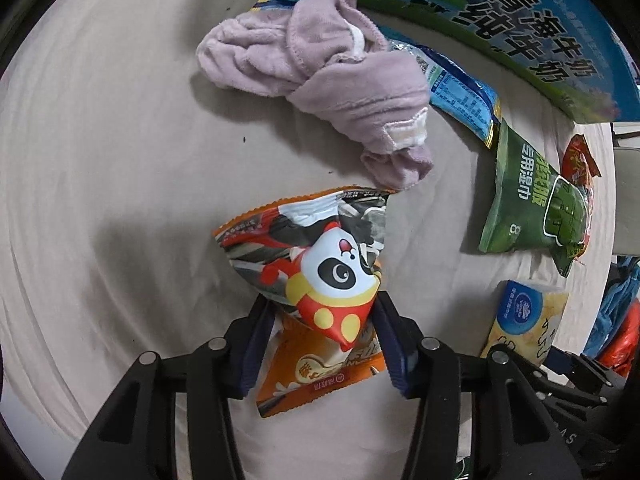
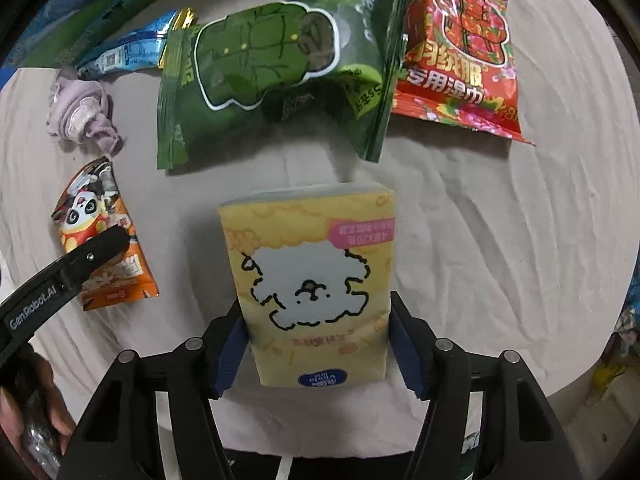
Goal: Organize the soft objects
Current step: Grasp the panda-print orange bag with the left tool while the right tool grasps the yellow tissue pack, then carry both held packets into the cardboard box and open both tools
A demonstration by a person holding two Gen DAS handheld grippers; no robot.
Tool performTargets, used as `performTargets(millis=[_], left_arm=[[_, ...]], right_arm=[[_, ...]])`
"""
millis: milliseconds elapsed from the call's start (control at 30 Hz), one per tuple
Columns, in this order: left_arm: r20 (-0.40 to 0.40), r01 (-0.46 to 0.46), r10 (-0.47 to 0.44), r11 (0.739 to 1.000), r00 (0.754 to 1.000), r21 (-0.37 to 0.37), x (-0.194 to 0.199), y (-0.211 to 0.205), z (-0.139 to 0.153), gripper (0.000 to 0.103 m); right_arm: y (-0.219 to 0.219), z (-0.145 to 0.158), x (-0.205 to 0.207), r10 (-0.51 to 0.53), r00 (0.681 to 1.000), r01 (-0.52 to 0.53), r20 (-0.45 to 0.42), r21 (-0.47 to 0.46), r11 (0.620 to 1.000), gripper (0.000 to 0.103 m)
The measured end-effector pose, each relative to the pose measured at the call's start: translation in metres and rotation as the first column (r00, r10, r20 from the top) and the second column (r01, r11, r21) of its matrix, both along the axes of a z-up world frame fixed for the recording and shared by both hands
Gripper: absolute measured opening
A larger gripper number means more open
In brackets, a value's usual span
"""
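Observation:
In the left wrist view my left gripper (image 1: 320,312) is shut on an orange panda snack bag (image 1: 316,264), its fingers pinching the bag's middle on the beige cloth. A crumpled lilac towel (image 1: 320,80) lies just beyond it. In the right wrist view my right gripper (image 2: 316,316) is shut on a yellow tissue pack (image 2: 312,280) with a white fluffy dog drawn on it. The panda bag (image 2: 100,236) and the left gripper's finger (image 2: 96,252) show at the left there.
A green wet-wipe pack (image 2: 276,76), a red wet-wipe pack (image 2: 460,48) and a blue packet (image 2: 124,56) lie beyond the tissue pack. A large blue-green milk carton (image 1: 520,20) stands at the far edge. The round table's edge (image 2: 600,320) drops off at the right.

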State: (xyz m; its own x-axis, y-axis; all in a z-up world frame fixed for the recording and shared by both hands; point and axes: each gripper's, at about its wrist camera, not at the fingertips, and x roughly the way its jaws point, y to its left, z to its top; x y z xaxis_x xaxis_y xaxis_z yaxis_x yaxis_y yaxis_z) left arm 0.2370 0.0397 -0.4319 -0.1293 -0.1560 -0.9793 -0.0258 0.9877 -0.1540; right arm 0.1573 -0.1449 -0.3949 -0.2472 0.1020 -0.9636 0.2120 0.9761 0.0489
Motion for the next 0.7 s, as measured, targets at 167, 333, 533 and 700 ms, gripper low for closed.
performTargets(millis=[167,333,533,700], left_arm=[[0.030,-0.004,0.004,1.000,1.000,-0.003,-0.005,0.003,0.003,0.039],[0.058,-0.002,0.003,1.000,0.998,-0.010,-0.025,0.018,0.008,0.037],[0.102,0.019,-0.015,0.999,0.995,-0.041,-0.046,0.014,0.035,0.036],[0.157,0.056,-0.042,0.995,0.987,-0.082,-0.064,0.001,0.064,0.036]], right_arm=[[0.014,-0.011,-0.001,-0.017,1.000,0.017,0.019,-0.012,1.000,0.065],[0.012,-0.001,-0.005,-0.011,1.000,0.012,0.025,-0.014,1.000,0.065],[0.009,0.024,-0.005,-0.003,0.998,0.003,0.064,0.011,1.000,0.065],[0.013,0.043,-0.013,0.005,0.995,-0.009,0.104,0.044,0.999,0.065]])
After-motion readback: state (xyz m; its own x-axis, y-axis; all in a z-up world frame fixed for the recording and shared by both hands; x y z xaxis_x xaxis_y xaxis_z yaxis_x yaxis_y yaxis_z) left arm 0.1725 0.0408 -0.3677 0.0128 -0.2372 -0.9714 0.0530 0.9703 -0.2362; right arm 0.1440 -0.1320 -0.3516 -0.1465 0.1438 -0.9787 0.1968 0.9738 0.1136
